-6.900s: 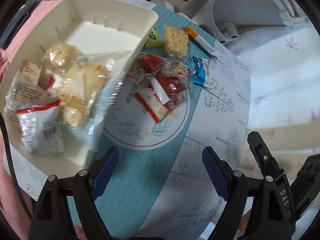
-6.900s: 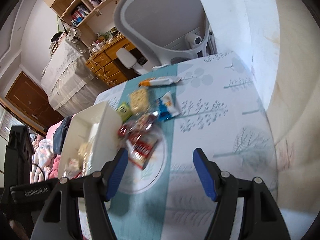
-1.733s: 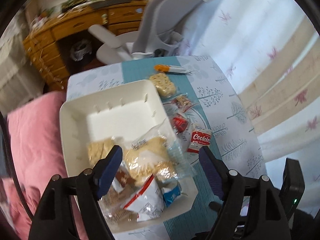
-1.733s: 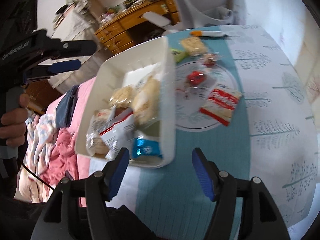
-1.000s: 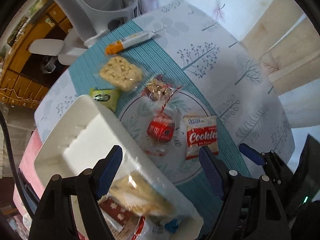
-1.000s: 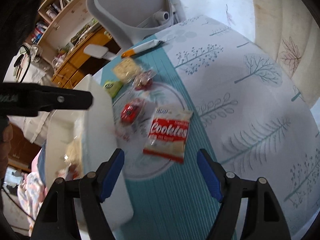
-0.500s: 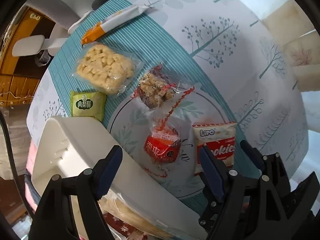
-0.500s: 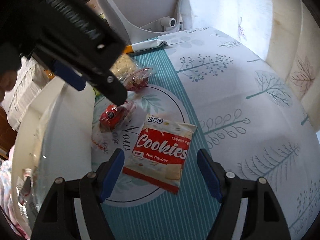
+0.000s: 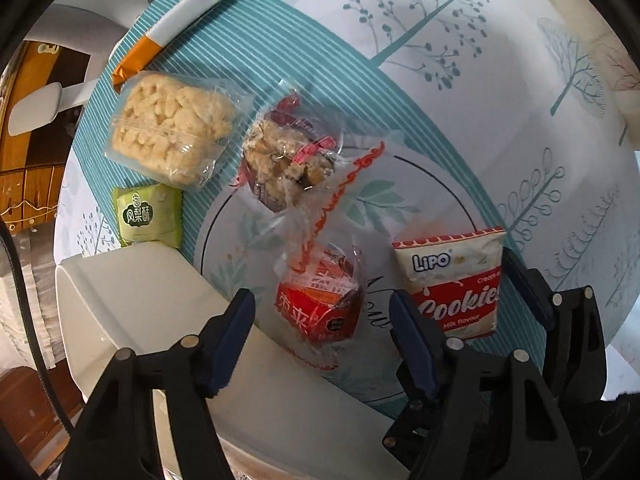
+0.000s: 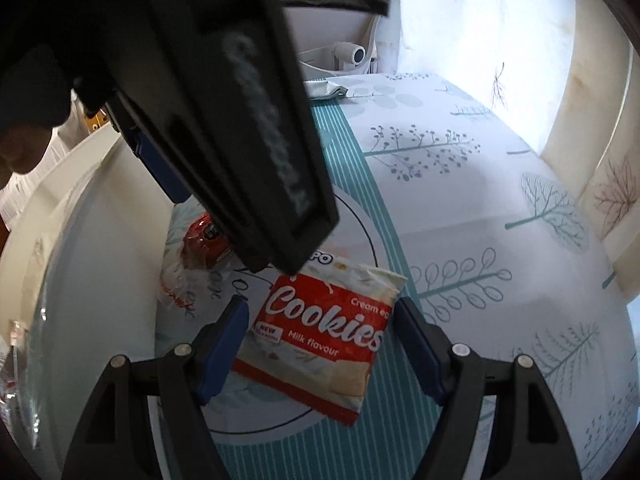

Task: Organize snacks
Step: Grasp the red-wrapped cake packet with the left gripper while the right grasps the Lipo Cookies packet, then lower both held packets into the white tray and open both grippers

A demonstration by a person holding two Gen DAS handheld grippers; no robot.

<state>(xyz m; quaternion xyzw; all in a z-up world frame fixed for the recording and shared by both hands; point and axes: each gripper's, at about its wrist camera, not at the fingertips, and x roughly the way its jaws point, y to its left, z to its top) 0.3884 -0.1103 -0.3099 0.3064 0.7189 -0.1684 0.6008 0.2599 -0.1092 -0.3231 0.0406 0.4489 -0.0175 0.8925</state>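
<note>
Right gripper (image 10: 320,344) is hovering with its jaws wide apart and nothing between them, straddling the near end of the cookie packet (image 10: 324,340). The packet is lying flat on the tablecloth (image 10: 460,200), half over the printed ring. Its long axis is running near-to-far, tilted slightly left, so the pads look set to close across the short width (my reading).

Left gripper (image 9: 320,320) is also spread wide and empty, poised over the red-wrapped snack (image 9: 320,308), which is lying directly ahead between its fingers. The white bin (image 9: 140,312) is sitting just left of both snacks.

Hidden: the left tool's body is blocking much of the right wrist view, covering the packet's far corner and most of the red snack. Bin contents are barely visible.
</note>
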